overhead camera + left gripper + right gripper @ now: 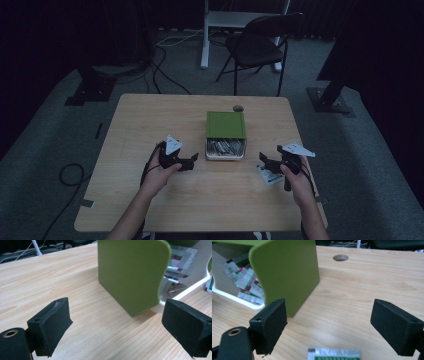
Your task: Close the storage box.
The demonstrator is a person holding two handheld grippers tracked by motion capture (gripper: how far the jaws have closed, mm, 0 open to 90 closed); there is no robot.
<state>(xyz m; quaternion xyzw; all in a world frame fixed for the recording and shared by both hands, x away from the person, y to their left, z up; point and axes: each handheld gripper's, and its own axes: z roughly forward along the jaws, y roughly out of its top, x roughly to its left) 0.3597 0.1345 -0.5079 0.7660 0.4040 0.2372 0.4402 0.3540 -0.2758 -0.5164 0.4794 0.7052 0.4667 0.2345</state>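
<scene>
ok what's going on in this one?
A person sits at a wooden table with a gripper in each hand. A green-lidded box stands mid-table, lid slid back, its open near end showing small packets. The left gripper hovers just left of the box, the right gripper just right of it; both are open and empty. One loose packet lies on the table under the right gripper. Nothing is being held at this moment.
</scene>
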